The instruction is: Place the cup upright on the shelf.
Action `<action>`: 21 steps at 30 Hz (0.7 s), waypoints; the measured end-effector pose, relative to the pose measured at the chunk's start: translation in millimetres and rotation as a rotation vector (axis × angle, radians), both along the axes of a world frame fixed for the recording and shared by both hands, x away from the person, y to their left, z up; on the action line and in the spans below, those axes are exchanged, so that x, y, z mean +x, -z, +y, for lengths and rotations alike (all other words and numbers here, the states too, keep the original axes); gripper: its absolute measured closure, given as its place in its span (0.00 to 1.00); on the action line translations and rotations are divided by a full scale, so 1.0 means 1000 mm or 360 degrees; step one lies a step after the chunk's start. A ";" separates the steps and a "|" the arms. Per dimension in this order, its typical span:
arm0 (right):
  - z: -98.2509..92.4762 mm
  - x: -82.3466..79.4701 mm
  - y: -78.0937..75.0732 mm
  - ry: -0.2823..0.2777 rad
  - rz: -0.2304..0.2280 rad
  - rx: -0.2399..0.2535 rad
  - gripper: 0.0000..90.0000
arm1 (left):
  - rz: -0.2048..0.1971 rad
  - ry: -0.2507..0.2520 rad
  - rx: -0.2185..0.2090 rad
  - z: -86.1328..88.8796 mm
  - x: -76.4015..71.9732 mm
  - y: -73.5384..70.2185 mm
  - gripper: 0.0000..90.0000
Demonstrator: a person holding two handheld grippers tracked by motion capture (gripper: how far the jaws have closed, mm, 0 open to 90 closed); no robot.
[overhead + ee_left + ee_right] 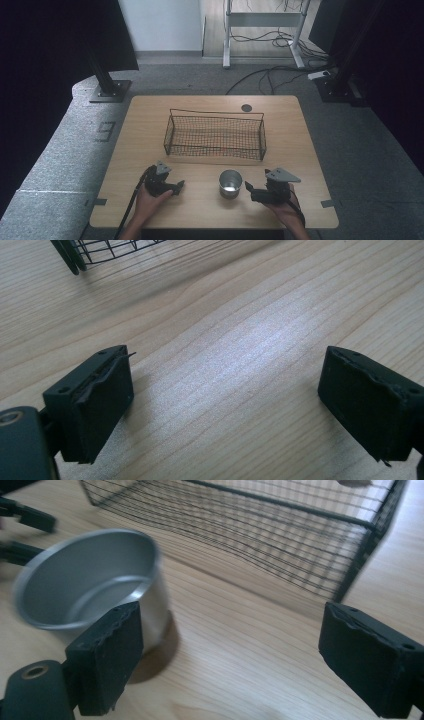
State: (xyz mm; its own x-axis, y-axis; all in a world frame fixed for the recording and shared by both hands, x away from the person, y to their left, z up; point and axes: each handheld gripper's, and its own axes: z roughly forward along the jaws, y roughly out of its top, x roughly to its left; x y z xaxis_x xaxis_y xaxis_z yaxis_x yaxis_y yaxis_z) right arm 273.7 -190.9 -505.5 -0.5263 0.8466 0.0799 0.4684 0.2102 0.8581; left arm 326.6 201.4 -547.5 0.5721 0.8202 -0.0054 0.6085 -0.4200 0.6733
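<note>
Both right gripper [230, 645] jaws flank bare table beside cup [90, 580].

One metal cup [230, 183], one wire basket [215, 136], two grippers.

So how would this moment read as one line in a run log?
left hand-held gripper: open, over bare table | right hand-held gripper: open beside metal cup | wire basket: behind cup

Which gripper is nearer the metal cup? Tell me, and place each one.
Right. The right gripper sits just beside the metal cup, jaws open, cup not between them. The left gripper lies farther off on the cup's other side, open over bare table.
</note>
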 end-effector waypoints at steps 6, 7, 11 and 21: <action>0.014 -0.008 -0.007 -0.0071 -0.0009 -0.0004 0.12 | 0.0000 0.0000 0.0000 0.000 0.000 0.000 0.08; 0.015 -0.009 -0.008 -0.0079 -0.0013 -0.0001 0.12 | 0.0000 0.0000 0.0001 0.000 0.000 0.000 0.08; 0.019 -0.012 -0.011 -0.0111 -0.0024 0.0009 0.12 | 0.0000 0.0000 0.0000 0.000 0.000 0.000 0.08; 0.039 -0.010 -0.014 -0.0185 -0.0034 -0.0010 0.12 | -0.0001 -0.0004 0.0000 0.000 0.000 0.000 0.08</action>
